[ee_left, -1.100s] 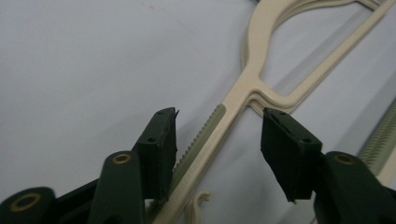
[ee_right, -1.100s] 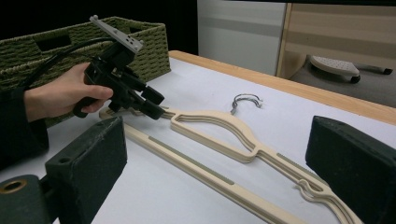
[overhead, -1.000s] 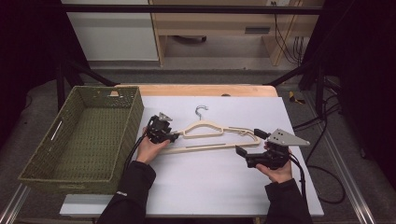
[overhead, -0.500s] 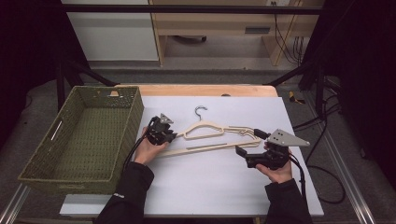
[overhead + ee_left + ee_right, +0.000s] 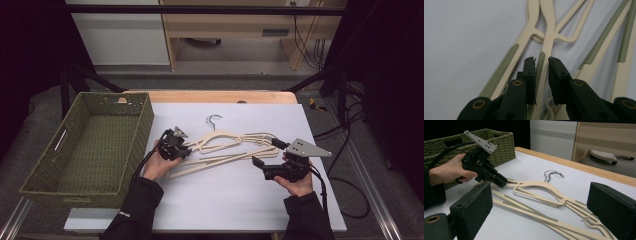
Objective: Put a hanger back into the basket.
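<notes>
Left gripper [image 5: 541,66] fingers clamp hanger [image 5: 546,37] arm; right gripper [image 5: 541,202] wide.

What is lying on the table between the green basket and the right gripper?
In the high view, between the basket and the right gripper lie the left gripper, its jaws closed on one arm, and the cream hangers.

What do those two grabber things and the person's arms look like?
Both are black. The left gripper has two flat black jaws with brass-coloured rivets; the right gripper carries a grey three-cornered plate. A black cable trails from each. The sleeves are dark.
</notes>
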Tool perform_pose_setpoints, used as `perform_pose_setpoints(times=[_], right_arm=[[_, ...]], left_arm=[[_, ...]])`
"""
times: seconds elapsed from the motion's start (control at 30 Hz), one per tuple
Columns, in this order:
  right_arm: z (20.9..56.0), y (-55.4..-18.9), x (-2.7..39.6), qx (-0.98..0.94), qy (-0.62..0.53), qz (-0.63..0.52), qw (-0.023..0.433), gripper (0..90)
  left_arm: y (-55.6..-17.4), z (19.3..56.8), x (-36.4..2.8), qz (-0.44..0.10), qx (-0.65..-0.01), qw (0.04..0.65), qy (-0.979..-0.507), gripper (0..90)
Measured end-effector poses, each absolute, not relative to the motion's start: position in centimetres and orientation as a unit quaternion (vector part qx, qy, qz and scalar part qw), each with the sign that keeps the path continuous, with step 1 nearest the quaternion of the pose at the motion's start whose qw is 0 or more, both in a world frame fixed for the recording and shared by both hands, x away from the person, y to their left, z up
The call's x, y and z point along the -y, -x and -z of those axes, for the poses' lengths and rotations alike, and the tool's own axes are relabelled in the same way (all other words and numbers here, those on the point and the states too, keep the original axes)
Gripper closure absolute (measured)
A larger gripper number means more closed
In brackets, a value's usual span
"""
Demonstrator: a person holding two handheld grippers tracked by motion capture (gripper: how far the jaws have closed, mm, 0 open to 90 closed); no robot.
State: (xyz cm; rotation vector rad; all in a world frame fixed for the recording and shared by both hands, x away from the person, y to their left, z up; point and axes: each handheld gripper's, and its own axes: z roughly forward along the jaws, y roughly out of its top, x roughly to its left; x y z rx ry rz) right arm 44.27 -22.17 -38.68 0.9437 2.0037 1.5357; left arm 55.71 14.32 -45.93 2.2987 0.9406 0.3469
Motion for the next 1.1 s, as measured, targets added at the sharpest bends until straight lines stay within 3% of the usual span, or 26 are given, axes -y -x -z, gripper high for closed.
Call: perform_pose_setpoints(times=[0.07, 0.13, 0.23, 0.3, 0.6, 1.1], right_arm=[[38.7, -44.3, 22.1, -0.725, -0.342, -0.556, 0.220, 6.9], [38.7, -44.3, 22.0, -0.725, -0.342, -0.556, 0.219, 6.9], [38.8, -44.3, 22.0, -0.727, -0.341, -0.555, 0.218, 7.0], [38.8, -44.4, 22.0, -0.728, -0.340, -0.554, 0.218, 7.1], [39.0, -44.7, 21.6, -0.730, -0.342, -0.553, 0.211, 8.0], [40.2, -48.7, 17.4, -0.751, -0.361, -0.518, 0.194, 13.1]], left_arm=[[-55.5, 45.9, -14.2, -0.133, -0.347, 0.308, -0.876, 75.5], [-55.6, 46.4, -14.0, -0.122, -0.344, 0.301, -0.881, 64.5], [-55.6, 46.5, -14.0, -0.121, -0.344, 0.301, -0.881, 64.2], [-55.7, 46.6, -14.1, -0.127, -0.350, 0.303, -0.877, 70.4], [-54.6, 46.0, -13.2, -0.135, -0.317, 0.288, -0.893, 78.9], [-50.4, 43.3, -13.2, -0.186, -0.323, 0.335, -0.866, 79.2]])
